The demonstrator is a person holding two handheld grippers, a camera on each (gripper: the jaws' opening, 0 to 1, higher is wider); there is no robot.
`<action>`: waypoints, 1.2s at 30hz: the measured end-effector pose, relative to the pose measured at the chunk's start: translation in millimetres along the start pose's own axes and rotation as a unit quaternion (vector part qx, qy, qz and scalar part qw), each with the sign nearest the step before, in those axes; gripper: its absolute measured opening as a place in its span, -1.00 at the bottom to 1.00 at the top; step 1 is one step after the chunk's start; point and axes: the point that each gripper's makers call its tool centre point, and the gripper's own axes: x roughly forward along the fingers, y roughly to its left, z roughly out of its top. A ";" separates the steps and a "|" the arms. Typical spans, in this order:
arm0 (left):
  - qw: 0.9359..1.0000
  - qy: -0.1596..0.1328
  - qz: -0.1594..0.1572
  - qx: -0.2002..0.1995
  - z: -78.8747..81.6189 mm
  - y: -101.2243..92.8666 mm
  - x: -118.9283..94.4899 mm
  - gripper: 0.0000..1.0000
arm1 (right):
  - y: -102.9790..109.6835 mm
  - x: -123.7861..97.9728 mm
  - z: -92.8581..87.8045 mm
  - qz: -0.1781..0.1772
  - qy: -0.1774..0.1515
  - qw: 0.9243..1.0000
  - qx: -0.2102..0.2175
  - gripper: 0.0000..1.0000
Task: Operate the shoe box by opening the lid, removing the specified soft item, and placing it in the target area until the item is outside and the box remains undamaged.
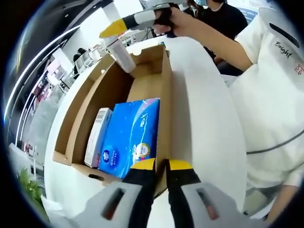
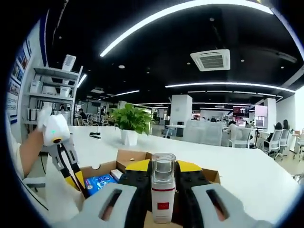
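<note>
The right gripper [image 2: 163, 176] clamped a white spray bottle [image 2: 163, 194] above the open shoe box [image 1: 164, 90]. The left gripper [image 1: 161, 166] pinched the box's near wall, jaws narrow. Inside lay the blue tissue pack [image 1: 130, 135] beside a slim white carton [image 1: 97, 137].

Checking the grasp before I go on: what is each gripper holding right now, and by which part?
The right gripper clamps a white bottle around its upper body, below the clear cap. The left gripper pinches the cardboard box by its side wall.
</note>
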 end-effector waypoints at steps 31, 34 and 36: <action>1.000 -0.002 0.000 0.000 -0.3 -0.4 -0.1 -0.85 | -39.6 -27.1 11.3 -0.043 -0.032 0.999 0.008 -0.64; 1.000 -0.002 0.001 -0.001 -0.3 -0.3 -0.1 -0.85 | -45.5 -33.8 14.8 -0.051 -0.035 0.998 0.006 -0.64; 1.000 -0.001 0.001 0.000 -0.3 -0.3 0.0 -0.85 | -47.0 -37.3 14.8 -0.051 -0.036 0.998 0.008 -0.64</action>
